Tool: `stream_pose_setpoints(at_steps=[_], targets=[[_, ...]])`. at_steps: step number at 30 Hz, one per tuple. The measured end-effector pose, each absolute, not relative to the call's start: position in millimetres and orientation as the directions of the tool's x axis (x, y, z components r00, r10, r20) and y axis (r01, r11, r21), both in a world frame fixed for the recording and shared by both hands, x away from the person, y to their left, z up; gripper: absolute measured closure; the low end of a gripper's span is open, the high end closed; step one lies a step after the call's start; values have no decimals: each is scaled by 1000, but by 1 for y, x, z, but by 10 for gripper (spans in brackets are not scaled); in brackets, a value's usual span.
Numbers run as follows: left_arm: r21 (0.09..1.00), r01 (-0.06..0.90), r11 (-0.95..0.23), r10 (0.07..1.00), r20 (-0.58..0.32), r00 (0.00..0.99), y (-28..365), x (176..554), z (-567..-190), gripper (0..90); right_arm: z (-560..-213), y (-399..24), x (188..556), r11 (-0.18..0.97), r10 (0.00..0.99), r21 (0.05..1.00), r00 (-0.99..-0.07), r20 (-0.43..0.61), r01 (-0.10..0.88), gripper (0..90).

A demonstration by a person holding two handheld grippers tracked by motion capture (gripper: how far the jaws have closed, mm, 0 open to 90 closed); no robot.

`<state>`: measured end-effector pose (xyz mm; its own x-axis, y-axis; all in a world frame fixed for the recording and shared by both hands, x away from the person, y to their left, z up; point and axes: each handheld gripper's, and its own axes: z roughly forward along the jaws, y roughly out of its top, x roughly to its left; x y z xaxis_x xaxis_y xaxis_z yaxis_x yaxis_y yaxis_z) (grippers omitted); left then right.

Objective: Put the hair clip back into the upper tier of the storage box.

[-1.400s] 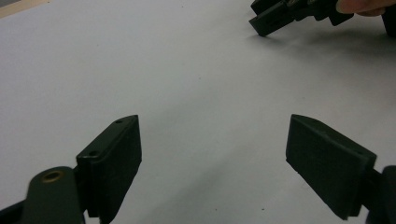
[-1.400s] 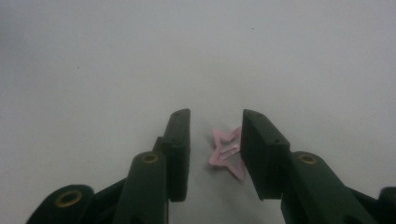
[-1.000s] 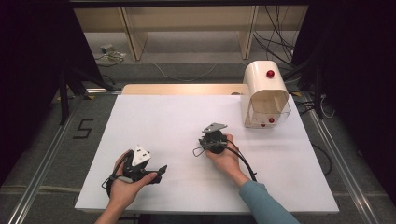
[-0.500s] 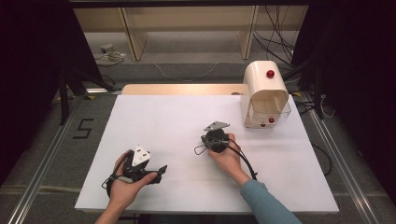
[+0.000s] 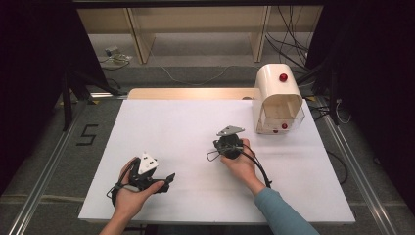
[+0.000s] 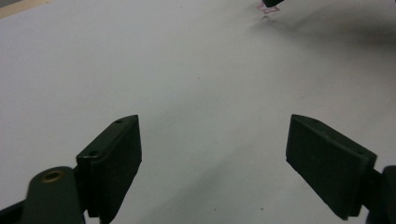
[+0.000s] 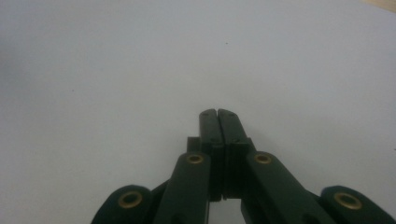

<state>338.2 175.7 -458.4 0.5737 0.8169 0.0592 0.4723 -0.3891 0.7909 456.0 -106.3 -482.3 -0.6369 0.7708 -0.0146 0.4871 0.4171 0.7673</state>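
Both hand-held grippers carry nothing — left hand-held gripper (image 6: 212, 163) gapes wide, right hand-held gripper (image 7: 217, 114) clamped shut mid-desk (image 5: 186, 117). I judge a closed approach would shove, not grasp.

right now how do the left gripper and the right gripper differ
The left gripper has its jaws wide apart with bare table between them; the right gripper has its jaws pressed together, holding nothing. The left sits at the table's near edge, the right nearer the middle. Both are black and hand-held.
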Motion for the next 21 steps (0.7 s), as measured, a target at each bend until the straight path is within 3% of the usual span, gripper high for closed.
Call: stream_pose_setpoints(at_steps=[21], targets=[[792,472,-386,821,62,567,176,338,-459,182,-466,-119,440,413,742,800,-670,-19,435,900]])
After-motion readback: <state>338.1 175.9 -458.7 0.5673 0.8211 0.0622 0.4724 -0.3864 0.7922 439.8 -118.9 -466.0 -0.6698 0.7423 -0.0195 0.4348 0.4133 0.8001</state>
